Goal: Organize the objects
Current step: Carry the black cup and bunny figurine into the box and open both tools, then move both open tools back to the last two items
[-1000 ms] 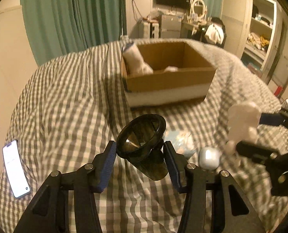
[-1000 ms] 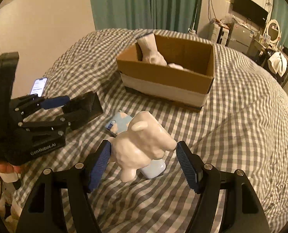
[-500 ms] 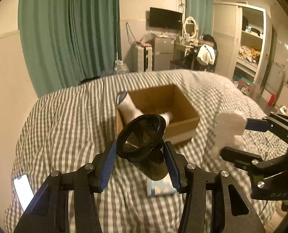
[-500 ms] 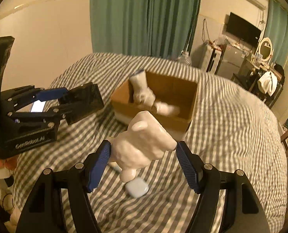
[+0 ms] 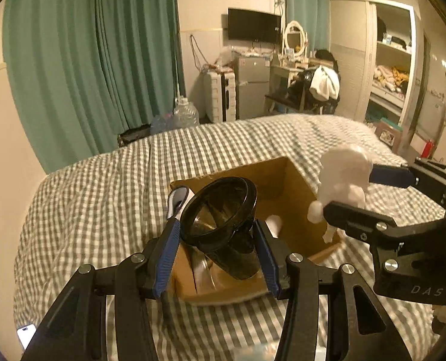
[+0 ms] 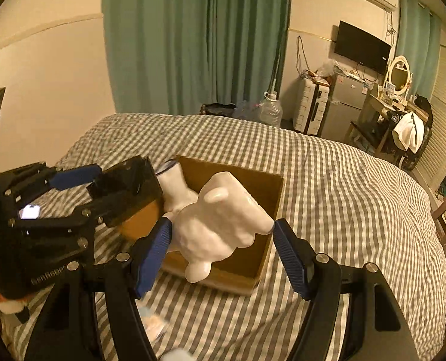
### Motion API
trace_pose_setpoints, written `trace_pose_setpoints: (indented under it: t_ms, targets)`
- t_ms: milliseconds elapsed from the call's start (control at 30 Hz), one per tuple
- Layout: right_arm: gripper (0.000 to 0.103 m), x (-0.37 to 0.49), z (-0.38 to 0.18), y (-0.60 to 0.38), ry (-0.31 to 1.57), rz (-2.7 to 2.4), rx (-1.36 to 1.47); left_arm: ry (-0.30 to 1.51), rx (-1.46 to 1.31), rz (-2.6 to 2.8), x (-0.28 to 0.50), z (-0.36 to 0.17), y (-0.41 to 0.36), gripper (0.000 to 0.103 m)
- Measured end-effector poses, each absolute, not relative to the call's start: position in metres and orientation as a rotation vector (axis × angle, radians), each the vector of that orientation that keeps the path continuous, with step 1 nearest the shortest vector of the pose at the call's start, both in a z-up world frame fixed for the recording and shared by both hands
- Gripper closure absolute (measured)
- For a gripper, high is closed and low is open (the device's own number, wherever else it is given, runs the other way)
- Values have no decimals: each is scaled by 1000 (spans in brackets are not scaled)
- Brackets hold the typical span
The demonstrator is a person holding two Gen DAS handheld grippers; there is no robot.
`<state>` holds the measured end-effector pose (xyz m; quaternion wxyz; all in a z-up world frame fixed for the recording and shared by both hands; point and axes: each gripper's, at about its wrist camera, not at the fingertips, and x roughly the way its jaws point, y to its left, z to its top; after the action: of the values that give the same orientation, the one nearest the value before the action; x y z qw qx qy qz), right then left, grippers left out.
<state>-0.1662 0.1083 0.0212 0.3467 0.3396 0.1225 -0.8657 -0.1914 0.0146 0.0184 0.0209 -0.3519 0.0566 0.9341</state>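
My left gripper [image 5: 218,251] is shut on a dark translucent funnel-shaped cup [image 5: 223,222], tilted with its mouth toward the camera, held over the near left part of an open cardboard box [image 5: 295,180]. My right gripper [image 6: 221,251] is shut on a white animal figurine [image 6: 220,225], which hangs over the same box [image 6: 271,207]. In the left wrist view that figurine [image 5: 341,180] and the right gripper [image 5: 376,194] show at the right, above the box's right wall. A white sock-like item [image 6: 175,189] lies inside the box.
The box sits on a bed with a grey checked cover [image 5: 102,198]. A lit phone [image 5: 26,335] lies at the bed's near left edge. Small pale items [image 6: 154,322] rest on the cover near me. Green curtains, a fridge and a dresser stand beyond the bed.
Both grippers rose and advanced toward the box with their loads; the cup and the figurine now hang over the box instead of over the cover in front of it.
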Motion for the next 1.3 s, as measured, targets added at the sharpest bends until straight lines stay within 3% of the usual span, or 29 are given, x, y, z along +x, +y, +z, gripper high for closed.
trace_pose_setpoints:
  t_ms: [400, 633, 733, 800, 933, 1100, 1233, 1300]
  targets:
    - [33, -236, -53, 67, 344, -2222, 985, 145, -1235, 2828, -252, -59, 6, 52]
    - [33, -236, -59, 74, 305, -2217, 1015, 128, -1237, 2823, -248, -62, 7, 50]
    - [28, -232, -47, 82, 259, -2241, 1004, 93, -1239, 2829, -240, -50, 7, 42]
    - [27, -225, -32, 92, 233, -2271, 982, 79, -1218, 2845, -228, -36, 6, 31]
    - [23, -205, 2, 112, 217, -2303, 937, 94, -1164, 2878, -202, -1, 8, 28]
    - [18, -169, 66, 133, 252, -2367, 833, 122, -1058, 2943, -160, 49, 8, 13]
    - [15, -139, 104, 150, 245, -2377, 757, 142, -1006, 2964, -131, 77, 8, 12]
    - [14, -124, 117, 156, 245, -2372, 734, 151, -999, 2980, -118, 85, 5, 6]
